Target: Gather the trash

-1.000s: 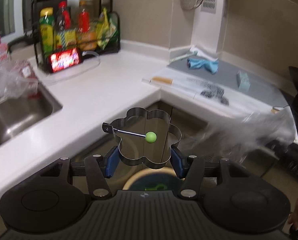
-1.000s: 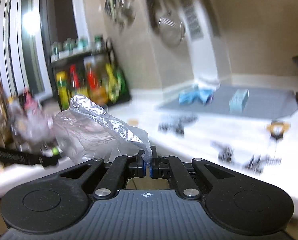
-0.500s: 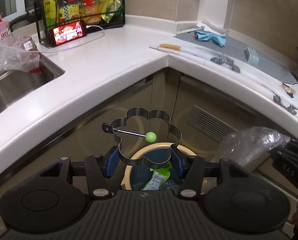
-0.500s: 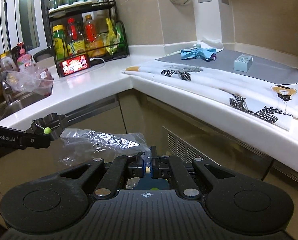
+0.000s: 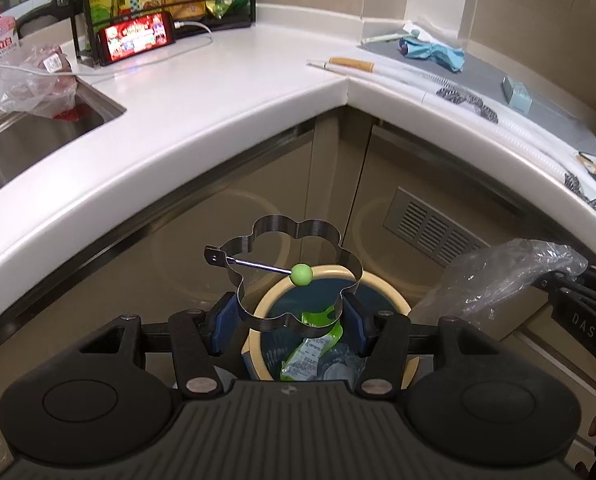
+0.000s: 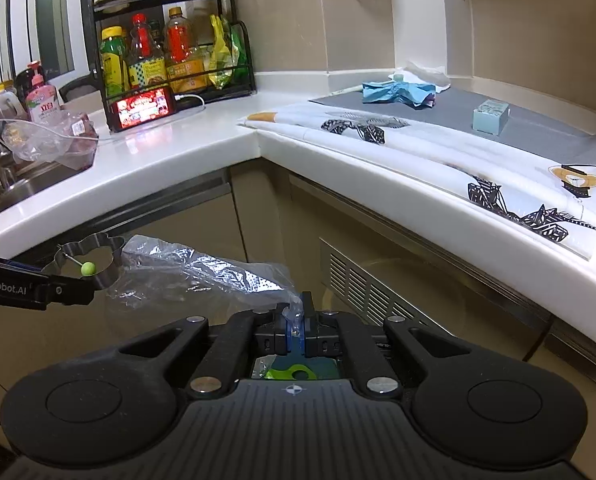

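Above the trash bin (image 5: 382,280), the right gripper (image 6: 295,330) pinches a light, limp, slippery clear plastic bag (image 6: 201,270) by its corner, while the left gripper (image 5: 289,320) clamps a stiff flower-shaped metal egg ring (image 5: 293,276) across its sides.

Lower centre, left wrist view: black left tongs (image 5: 289,322) with blue pads (image 5: 222,322); silver flower-shaped ring (image 5: 293,272) carrying a green bead (image 5: 301,275); cream-rimmed bin (image 5: 382,294), dark blue inside, holding a lime-green wrapper (image 5: 312,354). Right edge: clear plastic bag (image 5: 498,280). Upper frame: white worktop (image 5: 225,92). Right wrist view, right of centre: white cloth (image 6: 438,148) with black geometric print; grey mat (image 6: 538,128) under a crumpled light-blue rag (image 6: 394,92).
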Motion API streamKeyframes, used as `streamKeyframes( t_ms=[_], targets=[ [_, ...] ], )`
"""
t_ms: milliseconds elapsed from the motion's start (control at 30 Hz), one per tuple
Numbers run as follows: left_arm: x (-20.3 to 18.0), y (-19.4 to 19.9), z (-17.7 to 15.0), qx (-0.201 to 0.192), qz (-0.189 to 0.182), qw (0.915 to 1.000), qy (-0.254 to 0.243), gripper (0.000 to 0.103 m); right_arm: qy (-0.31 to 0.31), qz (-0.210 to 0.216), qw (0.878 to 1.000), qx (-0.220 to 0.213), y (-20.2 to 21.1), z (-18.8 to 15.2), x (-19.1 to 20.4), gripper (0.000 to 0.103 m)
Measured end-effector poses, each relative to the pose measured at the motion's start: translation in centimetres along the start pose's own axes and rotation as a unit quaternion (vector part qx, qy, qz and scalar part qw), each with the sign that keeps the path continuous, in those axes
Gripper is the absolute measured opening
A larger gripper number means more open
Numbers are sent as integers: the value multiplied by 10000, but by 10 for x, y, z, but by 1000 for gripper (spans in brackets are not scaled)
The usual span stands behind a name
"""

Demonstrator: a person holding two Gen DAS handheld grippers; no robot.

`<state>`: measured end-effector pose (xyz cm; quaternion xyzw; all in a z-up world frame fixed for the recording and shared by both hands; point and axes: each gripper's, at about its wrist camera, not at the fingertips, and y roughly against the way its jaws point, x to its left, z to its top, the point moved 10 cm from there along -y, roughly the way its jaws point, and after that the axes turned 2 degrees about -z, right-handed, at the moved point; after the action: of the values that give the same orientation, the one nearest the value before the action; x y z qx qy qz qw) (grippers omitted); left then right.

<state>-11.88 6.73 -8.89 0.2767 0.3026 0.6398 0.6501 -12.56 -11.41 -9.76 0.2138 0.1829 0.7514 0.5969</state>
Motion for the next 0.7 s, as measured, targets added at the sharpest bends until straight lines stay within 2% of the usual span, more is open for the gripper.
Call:
streamKeyframes(
  t_ms=[167,433,700],
  targets=[
    [-4,-20,-5,212,-105,9997,-8,60,156,-54,9998,108,-17,-5,0,5],
    [-15,-63,-17,686,-347,9970,35,60,258,-34,9980,573,-59,-24,3,5],
    [-21,-93,-17,864,-365,9956,20,60,264,-102,9961,836,-91,-29,3,5]
  ],
)
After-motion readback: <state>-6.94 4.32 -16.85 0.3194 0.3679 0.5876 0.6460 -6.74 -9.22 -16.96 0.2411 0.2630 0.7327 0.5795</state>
